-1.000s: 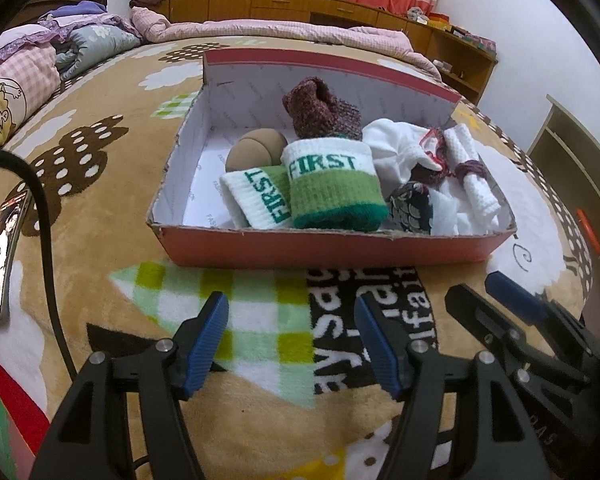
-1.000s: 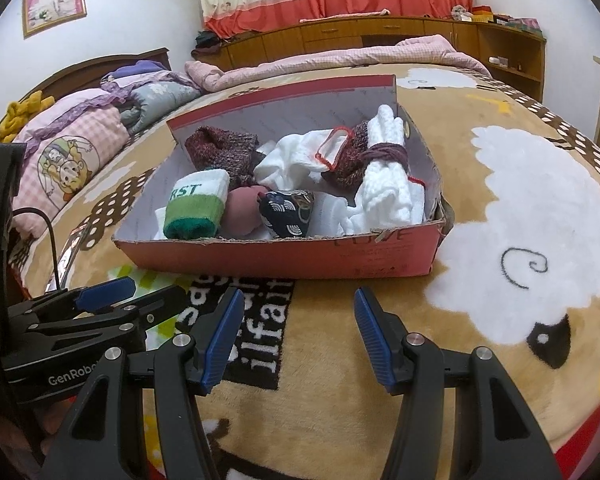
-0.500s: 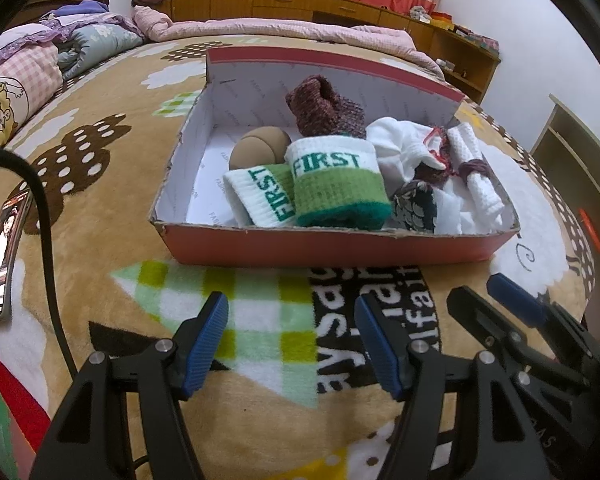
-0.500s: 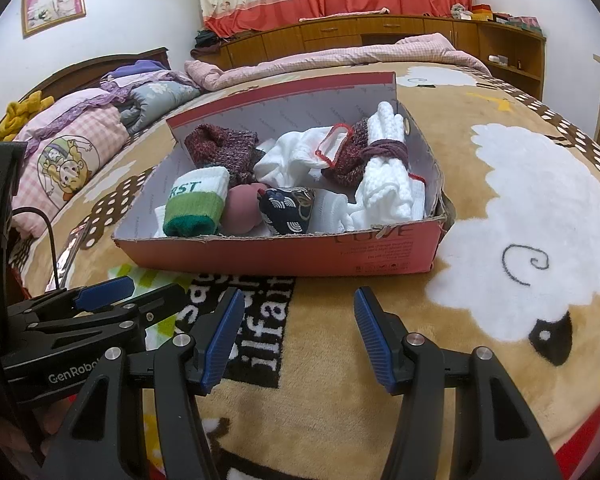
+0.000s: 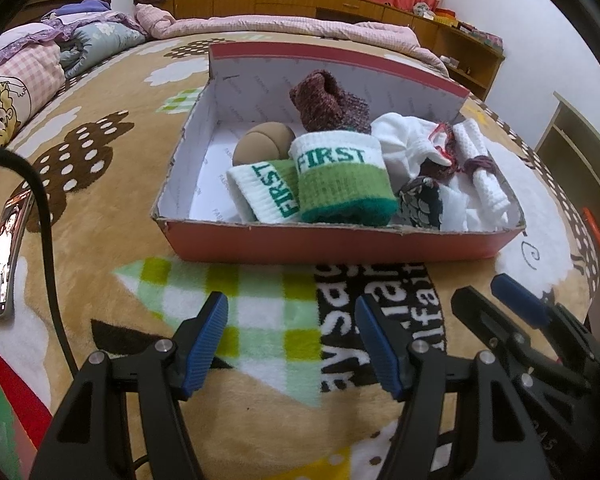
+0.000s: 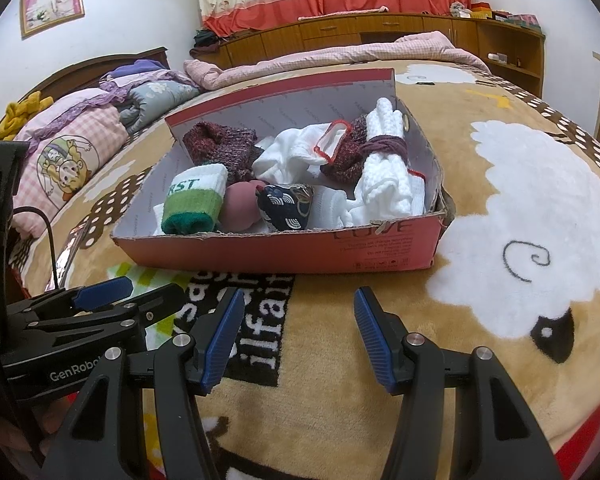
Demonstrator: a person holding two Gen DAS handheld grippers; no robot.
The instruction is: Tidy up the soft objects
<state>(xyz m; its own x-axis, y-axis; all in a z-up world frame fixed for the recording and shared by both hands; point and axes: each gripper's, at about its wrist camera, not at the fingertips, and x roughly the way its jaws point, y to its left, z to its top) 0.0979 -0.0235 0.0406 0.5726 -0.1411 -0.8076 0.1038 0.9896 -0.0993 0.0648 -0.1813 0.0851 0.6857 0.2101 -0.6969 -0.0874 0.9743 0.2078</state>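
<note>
Left gripper (image 5: pixel 290 330) hung over the sheep-print blanket (image 5: pixel 100 240) just short of the red shoebox (image 5: pixel 332 246), blue pads apart, nothing between them. Right gripper (image 6: pixel 298 330) hung beside it on the box's near side, likewise parted and empty. Box sat on the blanket, its tall back flap upright. Inside the box, toward its left end: two rolled white-and-green "FIRST" socks (image 5: pixel 342 178), touching, with a tan rounded bundle (image 5: pixel 266 146) behind them. A maroon knit sock (image 5: pixel 326 98) leaned near the back wall. Toward the box's right end: crumpled white socks (image 6: pixel 290 152), a dark patterned roll (image 6: pixel 286 204) against the front wall, and a white knit roll tied with purple cord (image 6: pixel 386 160). A phone (image 5: pixel 4 256) lay on the blanket well left of the box, a black cable (image 5: pixel 46 240) between them.
</note>
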